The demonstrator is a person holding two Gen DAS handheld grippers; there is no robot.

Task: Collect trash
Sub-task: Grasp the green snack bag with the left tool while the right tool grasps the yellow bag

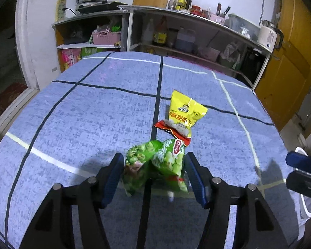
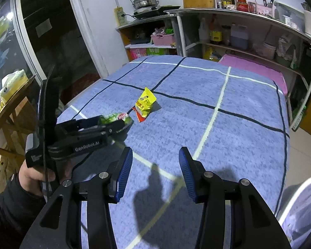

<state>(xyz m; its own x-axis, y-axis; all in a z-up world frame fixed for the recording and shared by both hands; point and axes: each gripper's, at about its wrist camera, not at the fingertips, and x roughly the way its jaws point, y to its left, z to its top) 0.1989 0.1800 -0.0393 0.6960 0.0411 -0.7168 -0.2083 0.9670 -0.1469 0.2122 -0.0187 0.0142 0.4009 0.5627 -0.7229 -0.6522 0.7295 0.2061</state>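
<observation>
Pads of L gripper (image 1: pixel 153 173) flank green snack bag (image 1: pixel 155 161) w/ no firm press visible, so jaws read as apart, bag not yet pinched; R gripper (image 2: pixel 155 170) gapes over bare blue cloth (image 2: pixel 238 124), nothing btwn. Yellow bag (image 1: pixel 184 112) and red wrapper (image 1: pixel 174 131) lie just beyond green one, untouched. Est. early: no piece binned, all three left; white rim (image 2: pixel 296 197) at R maybe the bin.

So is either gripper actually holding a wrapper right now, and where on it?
Neither grip is confirmed. The left gripper straddles the green snack bag at its crumpled middle, but pad contact cannot be told. The right gripper is open, empty.
</observation>
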